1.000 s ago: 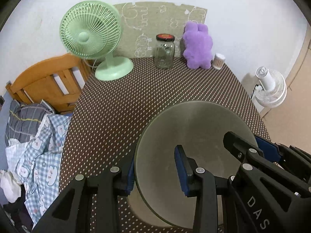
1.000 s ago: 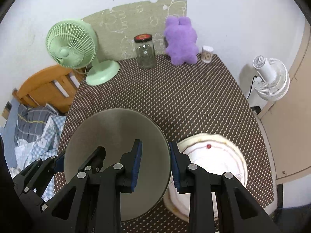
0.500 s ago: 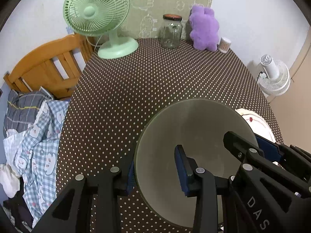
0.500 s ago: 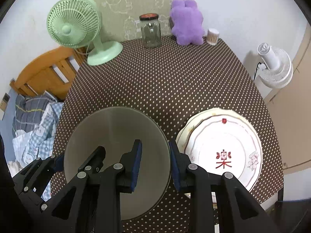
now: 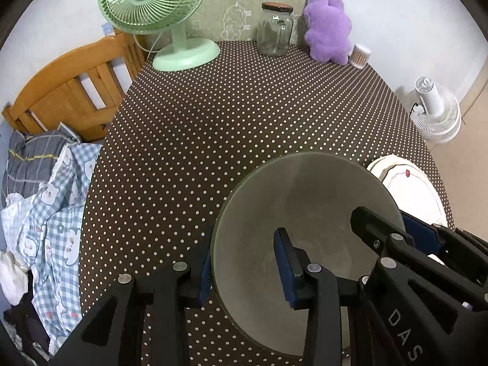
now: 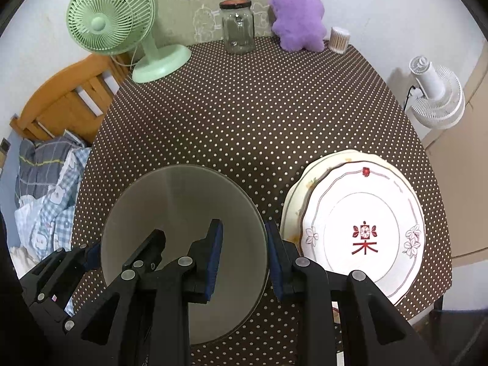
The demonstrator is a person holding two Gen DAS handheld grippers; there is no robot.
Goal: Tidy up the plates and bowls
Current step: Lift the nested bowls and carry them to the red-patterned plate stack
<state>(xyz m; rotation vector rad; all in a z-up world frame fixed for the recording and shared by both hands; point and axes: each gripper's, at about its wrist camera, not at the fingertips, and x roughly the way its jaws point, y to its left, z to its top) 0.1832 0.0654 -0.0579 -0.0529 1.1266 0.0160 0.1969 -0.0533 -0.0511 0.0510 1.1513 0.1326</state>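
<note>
The grey bowl [image 6: 183, 213] is gripped at opposite rim edges by the left gripper [image 5: 244, 271] and right gripper [image 6: 242, 259], fingers closed on its wall, above the desk [image 6: 244, 116] beside two stacked plates [image 6: 363, 231]

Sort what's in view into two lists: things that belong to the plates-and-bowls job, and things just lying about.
Job: grey bowl, held on its rim by the left gripper and right gripper; white plate with red character; cream plate beneath it.

Lying about: green fan, glass jar, purple plush toy, cotton swab tub.
</note>
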